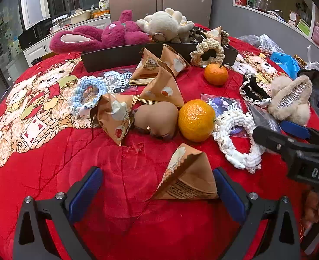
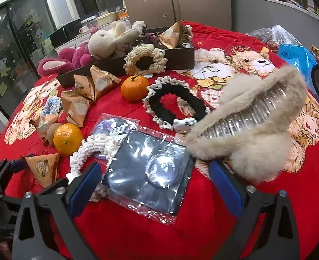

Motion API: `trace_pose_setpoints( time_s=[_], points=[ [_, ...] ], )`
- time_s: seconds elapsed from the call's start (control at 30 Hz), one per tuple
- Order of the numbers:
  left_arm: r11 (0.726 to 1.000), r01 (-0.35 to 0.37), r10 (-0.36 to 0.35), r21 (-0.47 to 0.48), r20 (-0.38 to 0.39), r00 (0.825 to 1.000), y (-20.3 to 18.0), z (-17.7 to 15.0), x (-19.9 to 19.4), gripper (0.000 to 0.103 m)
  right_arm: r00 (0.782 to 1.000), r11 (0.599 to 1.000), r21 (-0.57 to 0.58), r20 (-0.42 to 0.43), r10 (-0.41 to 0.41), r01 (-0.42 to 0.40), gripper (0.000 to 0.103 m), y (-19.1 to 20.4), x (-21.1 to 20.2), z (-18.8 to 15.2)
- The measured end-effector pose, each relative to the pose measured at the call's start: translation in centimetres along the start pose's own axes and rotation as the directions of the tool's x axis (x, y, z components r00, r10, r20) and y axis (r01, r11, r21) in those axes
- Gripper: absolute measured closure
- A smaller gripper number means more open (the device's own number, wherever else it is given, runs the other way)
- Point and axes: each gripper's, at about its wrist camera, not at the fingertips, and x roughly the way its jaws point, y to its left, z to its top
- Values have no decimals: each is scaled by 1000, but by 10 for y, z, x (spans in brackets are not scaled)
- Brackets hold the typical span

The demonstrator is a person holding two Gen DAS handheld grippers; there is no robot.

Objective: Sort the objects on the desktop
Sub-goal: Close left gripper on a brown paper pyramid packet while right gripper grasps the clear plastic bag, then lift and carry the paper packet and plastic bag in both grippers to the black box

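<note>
My left gripper is open over the red cloth, with a tan triangular snack packet lying against its right finger. My right gripper is open, its jaws on either side of a clear bag holding a round badge; it also shows in the left wrist view. A furry beige hair claw lies just right of the bag. Two oranges, several snack packets and crocheted scrunchies in white, black and blue are scattered about.
A dark box at the back holds a cream scrunchie, a packet and a white plush rabbit. A magenta plush lies behind it. A brown capybara toy sits beside the near orange. Blue and clear bags lie at the far right.
</note>
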Motion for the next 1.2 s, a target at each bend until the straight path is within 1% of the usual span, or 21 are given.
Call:
trace_pose_setpoints(
  time_s=[0.17,0.23,0.27,0.3,0.33,0.37,0.4,0.43,0.5,0.57,0.7,0.8,0.83,0.93,1.03,1.17,1.2],
  points=[
    [1000,3,-3,0,2,1000,0,0,0,0,1000,999,32,21,1,-2,30,-7,-6,-1],
    [1000,9,-9,-1,4,1000,0,-1,-1,1,999,999,41,30,22,-23,34,-10,-8,-2],
    [1000,12,-12,-2,9,1000,0,-1,-2,4,999,999,44,34,27,-29,36,-10,-9,-3],
    [1000,12,-12,-4,18,1000,1,-1,-4,11,999,998,46,38,34,-36,38,-11,-10,-4],
    [1000,11,-11,-6,26,1000,1,-2,-5,15,998,998,49,44,40,-43,40,-11,-12,-4],
    [1000,13,-13,-8,36,999,2,-2,-7,23,997,997,55,52,49,-52,43,-12,-13,-5],
    [1000,18,-17,-10,41,999,2,-2,-8,30,996,996,61,57,62,-66,50,-13,-15,-5],
    [1000,19,-18,-13,46,999,3,-2,-9,33,995,995,67,61,76,-80,52,-13,-17,-7],
    [999,23,-22,-23,56,998,6,-2,-11,48,994,994,56,68,88,-92,62,-11,-20,-9],
    [999,31,-29,-35,61,998,9,-3,-13,52,993,995,43,76,88,-92,67,-8,-24,-11],
    [996,72,-68,-57,73,995,15,-5,-17,53,991,993,42,84,107,-111,71,-7,-29,-13],
    [994,89,-84,-67,83,993,18,-7,-20,55,984,986,69,101,146,-153,74,-14,-36,-14],
    [993,94,-88,-69,86,992,18,-8,-21,56,981,982,77,107,164,-172,80,-16,-38,-15],
    [992,110,-103,-68,99,990,18,-10,-25,56,969,970,95,136,209,-222,81,-21,-48,-16],
    [991,116,-109,-60,117,987,17,-11,-31,57,962,966,100,160,222,-239,81,-23,-57,-17],
    [990,130,-122,-46,150,981,17,-13,-41,57,932,938,108,195,306,-331,81,-26,-67,-18],
    [990,134,-125,-45,156,980,16,-12,-43,57,921,928,106,206,330,-357,81,-27,-69,-18]
  ],
)
